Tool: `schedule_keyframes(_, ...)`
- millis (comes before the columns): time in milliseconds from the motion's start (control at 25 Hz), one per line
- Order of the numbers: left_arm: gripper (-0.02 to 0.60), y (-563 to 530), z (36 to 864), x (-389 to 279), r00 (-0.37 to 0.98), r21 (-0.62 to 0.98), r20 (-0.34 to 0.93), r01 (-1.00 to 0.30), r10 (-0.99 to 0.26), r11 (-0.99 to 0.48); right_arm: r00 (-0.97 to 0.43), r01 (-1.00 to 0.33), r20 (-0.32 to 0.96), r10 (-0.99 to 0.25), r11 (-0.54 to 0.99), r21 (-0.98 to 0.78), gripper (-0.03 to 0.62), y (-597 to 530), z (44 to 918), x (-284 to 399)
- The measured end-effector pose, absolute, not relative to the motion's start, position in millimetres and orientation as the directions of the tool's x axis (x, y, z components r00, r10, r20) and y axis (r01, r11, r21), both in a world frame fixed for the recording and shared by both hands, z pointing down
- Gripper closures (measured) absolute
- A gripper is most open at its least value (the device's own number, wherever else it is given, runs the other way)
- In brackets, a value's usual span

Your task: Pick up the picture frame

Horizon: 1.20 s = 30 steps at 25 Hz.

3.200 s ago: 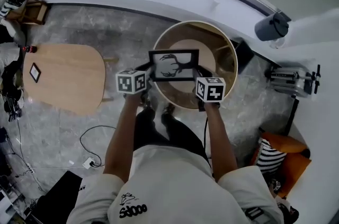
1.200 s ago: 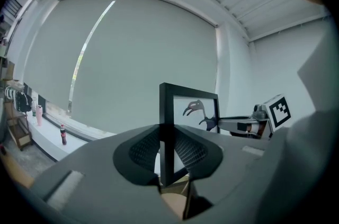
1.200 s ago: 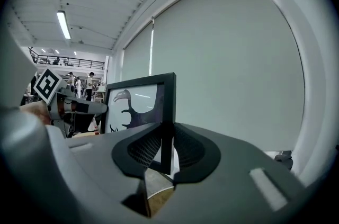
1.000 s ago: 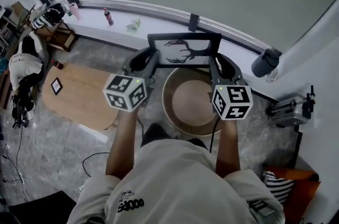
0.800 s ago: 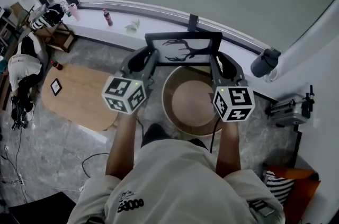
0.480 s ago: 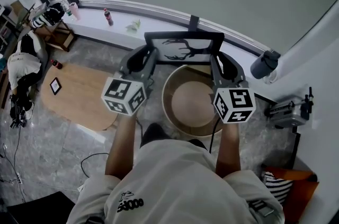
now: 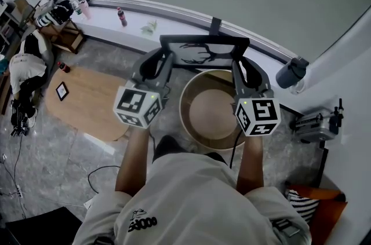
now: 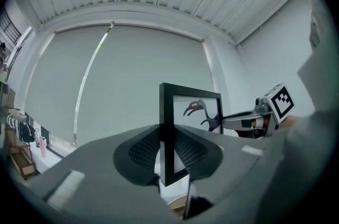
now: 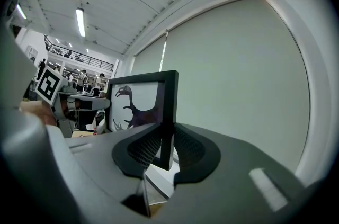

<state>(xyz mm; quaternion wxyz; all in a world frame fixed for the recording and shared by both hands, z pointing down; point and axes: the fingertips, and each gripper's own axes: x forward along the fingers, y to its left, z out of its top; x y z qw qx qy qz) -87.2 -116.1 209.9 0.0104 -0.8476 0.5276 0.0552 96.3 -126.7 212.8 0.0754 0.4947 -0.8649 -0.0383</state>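
A: Where's the black rectangular picture frame with the antler print (image 7: 204, 51)?
B: Off the round wooden counter (image 7: 183, 113), upright in the air over its far edge, spanning both grippers.
A: Jaws?
B: Left gripper (image 7: 165, 59): jaws partly closed, pads clamped on the frame's left side bar. Right gripper (image 7: 238, 64): same, clamped on the right side bar.
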Motion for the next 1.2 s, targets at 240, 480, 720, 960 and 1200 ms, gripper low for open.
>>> schedule_keyframes(240,0.495,-116,209,-89,0.43,0.032,-0.1,-0.9,-0.897,-0.435,-0.506,-0.846,0.096,-0.857,0.515,0.136,0.519,-128,214,95)
schedule_keyframes(480,0.495,-117,211,-88,0.431,0.03,-0.094,-0.9,-0.897,-0.436,-0.505,-0.845,0.105,-0.856,0.516,0.143,0.519,-129,216,95)
schedule_keyframes(720,0.495,-119,214,-89,0.431,0.037,-0.092,-0.899,-0.898,-0.436,-0.504,-0.844,0.108,-0.857,0.515,0.148,0.519,-130,218,95)
schedule_keyframes(960,0.495,-120,215,-89,0.433,0.038,-0.089,-0.899,-0.897,-0.437,-0.503,-0.845,0.114,-0.857,0.515,0.144,0.519,-131,221,95)
schedule_keyframes(1200,0.495,-123,220,-88,0.438,0.048,-0.08,-0.896,-0.896,-0.442,-0.498,-0.847,0.124,-0.858,0.512,0.142,0.519,-133,224,96)
